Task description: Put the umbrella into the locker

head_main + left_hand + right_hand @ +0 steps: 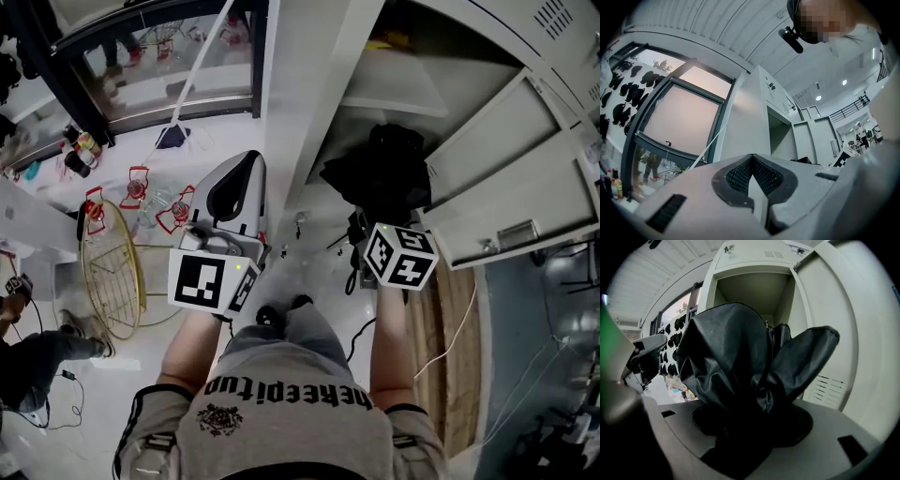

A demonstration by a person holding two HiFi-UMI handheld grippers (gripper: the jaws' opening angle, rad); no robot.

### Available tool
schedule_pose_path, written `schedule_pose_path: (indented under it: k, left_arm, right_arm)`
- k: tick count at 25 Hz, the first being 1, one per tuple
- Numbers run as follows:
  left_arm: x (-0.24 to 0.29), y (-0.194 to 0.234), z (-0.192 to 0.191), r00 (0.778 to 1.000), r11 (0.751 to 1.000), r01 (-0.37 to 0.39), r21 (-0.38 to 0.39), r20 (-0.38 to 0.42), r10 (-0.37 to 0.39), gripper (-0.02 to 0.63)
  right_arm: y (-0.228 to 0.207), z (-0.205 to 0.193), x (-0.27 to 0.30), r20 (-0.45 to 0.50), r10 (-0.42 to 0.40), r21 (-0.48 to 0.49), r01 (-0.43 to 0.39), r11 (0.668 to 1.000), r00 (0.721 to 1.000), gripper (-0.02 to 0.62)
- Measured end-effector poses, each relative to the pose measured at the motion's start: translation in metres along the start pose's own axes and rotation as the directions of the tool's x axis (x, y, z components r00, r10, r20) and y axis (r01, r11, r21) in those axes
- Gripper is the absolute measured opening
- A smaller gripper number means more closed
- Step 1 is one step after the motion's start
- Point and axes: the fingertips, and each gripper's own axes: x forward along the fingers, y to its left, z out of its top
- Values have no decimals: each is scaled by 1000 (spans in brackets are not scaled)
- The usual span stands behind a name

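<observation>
A folded black umbrella (736, 357) is held by the right gripper (750, 425), whose jaws are clamped on its bunched fabric. Its long axis is laid along the jaws and pointed away from the person, toward the open locker (754, 287) at the upper centre of the right gripper view. In the head view the umbrella is seen at frame centre, at the locker's mouth, just left of the swung-out locker door (506, 187). Whether its far end is inside cannot be told. The left gripper (752, 180), seen at lower left in the head view, is held apart from the umbrella, with its jaws pressed together and empty.
</observation>
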Motion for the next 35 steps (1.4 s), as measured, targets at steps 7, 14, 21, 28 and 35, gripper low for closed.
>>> schedule_pose_path:
  k: [7, 14, 21, 28, 35]
  left_arm:
    - [5, -3, -5, 1000, 1000, 15, -10, -8, -15, 3]
    - [16, 3, -4, 1000, 1000, 7, -1, 3, -7, 3]
    - [32, 11, -4, 1000, 1000, -10, 6, 11, 10, 3]
    - [48, 21, -4, 999, 999, -36, 18, 15, 36, 3]
    - [58, 26, -8, 999, 998, -53, 23, 12, 53, 3]
  right_arm:
    - [-14, -4, 23, -111, -1, -9, 0, 1000, 994, 249]
    - [-24, -3, 50, -176, -5, -25, 1, 1000, 984, 249]
    - [-32, 3, 78, -216, -10, -46, 0, 999, 976, 249]
    - [-38, 13, 105, -234, -7, -63, -8, 998, 972, 249]
    - [-42, 19, 129, -264, -6, -93, -19, 996, 964, 249]
